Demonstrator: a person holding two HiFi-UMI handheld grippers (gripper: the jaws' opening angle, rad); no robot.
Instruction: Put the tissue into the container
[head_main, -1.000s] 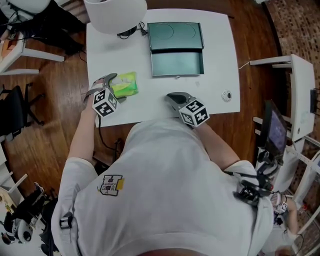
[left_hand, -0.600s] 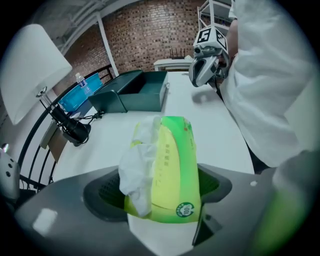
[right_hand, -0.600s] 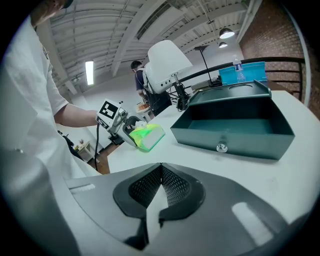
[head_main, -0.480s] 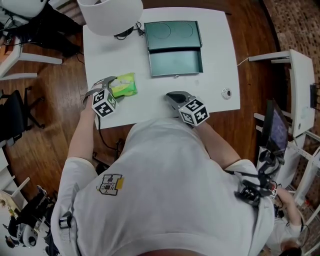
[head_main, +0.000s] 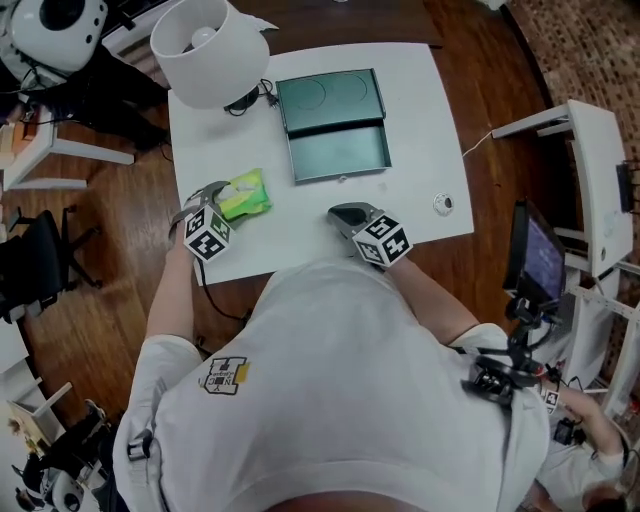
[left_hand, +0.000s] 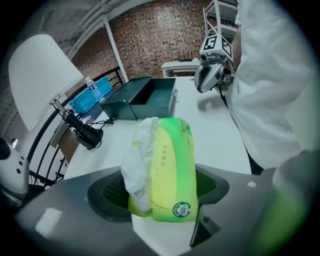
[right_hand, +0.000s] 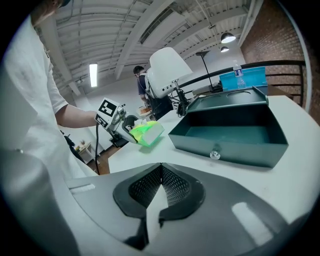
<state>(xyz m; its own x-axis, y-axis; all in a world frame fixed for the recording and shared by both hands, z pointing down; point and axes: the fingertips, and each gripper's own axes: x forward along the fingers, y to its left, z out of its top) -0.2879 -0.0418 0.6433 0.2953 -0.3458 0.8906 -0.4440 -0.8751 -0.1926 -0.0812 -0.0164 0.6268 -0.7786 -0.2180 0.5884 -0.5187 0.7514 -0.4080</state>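
Left gripper view: we see the left gripper (left_hand: 159, 192), jaws just closing, clamping the green tissue pack (left_hand: 167, 165) on the table (head_main: 420, 120), short of the container (head_main: 338, 153); right gripper (right_hand: 159, 187) pinched together, empty

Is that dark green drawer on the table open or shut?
Open: the drawer stands pulled out of its box, its empty inside showing.

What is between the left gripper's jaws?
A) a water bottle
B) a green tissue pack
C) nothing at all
B: the left gripper's jaws have just been closing, and they press on the green tissue pack.
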